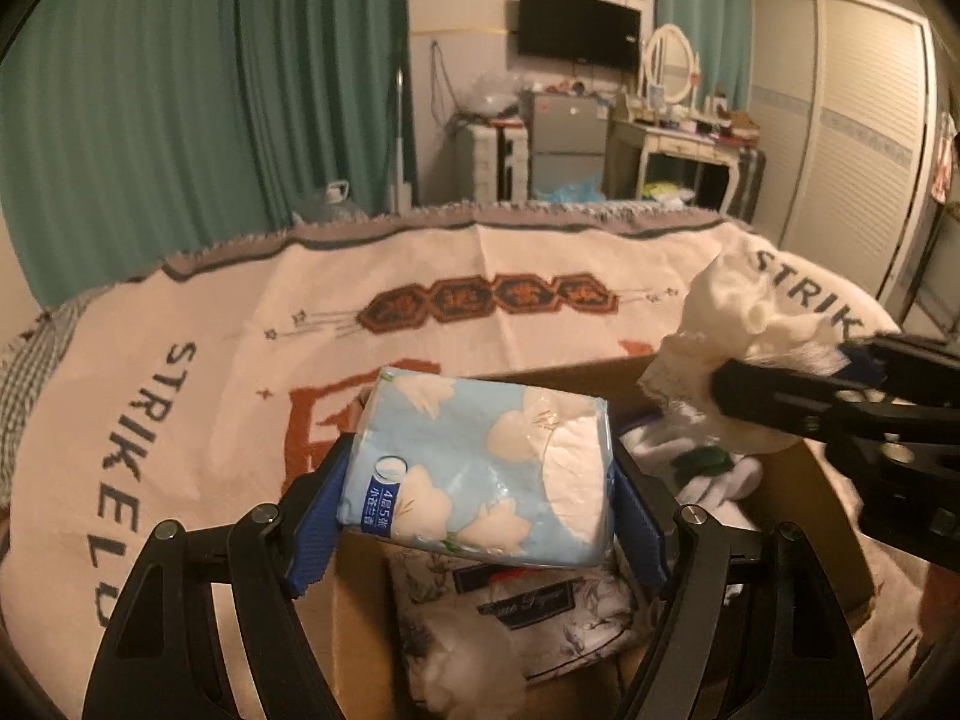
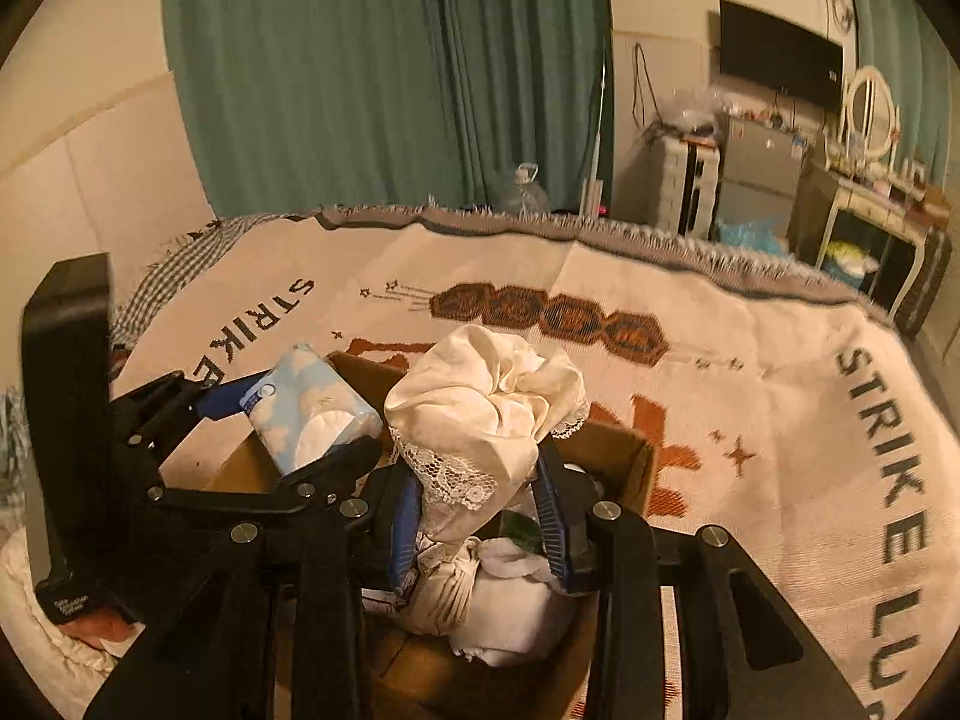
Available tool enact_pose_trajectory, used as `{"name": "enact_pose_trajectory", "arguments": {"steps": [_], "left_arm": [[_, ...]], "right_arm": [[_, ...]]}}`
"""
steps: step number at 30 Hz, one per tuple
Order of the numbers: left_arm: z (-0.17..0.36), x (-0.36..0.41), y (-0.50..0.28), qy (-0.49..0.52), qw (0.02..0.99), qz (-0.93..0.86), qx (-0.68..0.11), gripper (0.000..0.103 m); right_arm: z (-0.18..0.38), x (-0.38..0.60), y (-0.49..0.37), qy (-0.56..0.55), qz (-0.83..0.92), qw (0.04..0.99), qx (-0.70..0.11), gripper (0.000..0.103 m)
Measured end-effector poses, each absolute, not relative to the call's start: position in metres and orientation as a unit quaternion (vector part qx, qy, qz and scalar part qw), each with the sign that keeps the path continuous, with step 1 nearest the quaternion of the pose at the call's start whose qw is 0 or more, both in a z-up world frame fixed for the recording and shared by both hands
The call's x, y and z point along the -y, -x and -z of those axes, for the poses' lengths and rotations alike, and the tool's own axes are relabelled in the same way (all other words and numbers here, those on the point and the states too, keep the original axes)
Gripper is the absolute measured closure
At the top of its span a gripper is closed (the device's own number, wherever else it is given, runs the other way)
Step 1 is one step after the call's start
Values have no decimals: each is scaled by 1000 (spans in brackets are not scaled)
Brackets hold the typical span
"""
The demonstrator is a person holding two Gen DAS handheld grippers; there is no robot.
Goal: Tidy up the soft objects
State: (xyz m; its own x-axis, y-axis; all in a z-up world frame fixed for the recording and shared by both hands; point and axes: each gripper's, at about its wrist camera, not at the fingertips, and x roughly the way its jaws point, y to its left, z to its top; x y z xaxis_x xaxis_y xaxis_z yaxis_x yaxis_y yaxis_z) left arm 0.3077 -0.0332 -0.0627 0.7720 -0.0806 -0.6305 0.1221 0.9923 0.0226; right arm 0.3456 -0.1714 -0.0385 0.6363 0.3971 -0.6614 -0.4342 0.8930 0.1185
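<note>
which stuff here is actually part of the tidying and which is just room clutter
In the job:
- blue floral tissue pack, in left gripper
- cream lace-trimmed cloth bundle, in right gripper
- brown cardboard box

Lying about:
- black wall television
- oval white mirror
- clear water jug

A light-blue tissue pack [image 1: 480, 468] with white flower print is clamped between the blue-padded fingers [image 1: 315, 531] of the left gripper [image 1: 477, 531], held tilted right above an open cardboard box [image 1: 798, 498] that's parked on a cream blanket [image 1: 198, 372] lettered "STRIKE". Inside the box, a floral-print pack [image 1: 540, 612] with a dark label and some white bundled cloth [image 1: 708, 474] can be made out, kinda dim though. Over at the right edge, a crumpled cream cloth with lace trim [image 1: 732, 330] is pinched by the right gripper [image 1: 774, 384], raised over the box's far right corner.
</note>
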Motion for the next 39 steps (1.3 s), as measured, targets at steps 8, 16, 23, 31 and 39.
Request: {"name": "enact_pose_trajectory", "arguments": {"steps": [8, 16, 23, 31, 39], "left_arm": [[47, 33, -294, -29, 947, 42, -316, 12], [-22, 35, -240, -42, 963, 29, -265, 12], [-117, 35, -150, -49, 986, 34, -157, 11], [-178, 36, -47, -65, 997, 26, -32, 4], [-170, 24, -3, -34, 999, 8, 8, 3]], "right_arm": [[33, 181, -345, -18, -221, 910, -352, 35], [-31, 196, -294, -13, -197, 934, -299, 33], [-118, 206, -206, 11, -180, 957, -228, 23], [-202, 217, -85, 30, -149, 981, -123, 7], [-209, 225, -15, 27, -157, 985, -61, 0]]}}
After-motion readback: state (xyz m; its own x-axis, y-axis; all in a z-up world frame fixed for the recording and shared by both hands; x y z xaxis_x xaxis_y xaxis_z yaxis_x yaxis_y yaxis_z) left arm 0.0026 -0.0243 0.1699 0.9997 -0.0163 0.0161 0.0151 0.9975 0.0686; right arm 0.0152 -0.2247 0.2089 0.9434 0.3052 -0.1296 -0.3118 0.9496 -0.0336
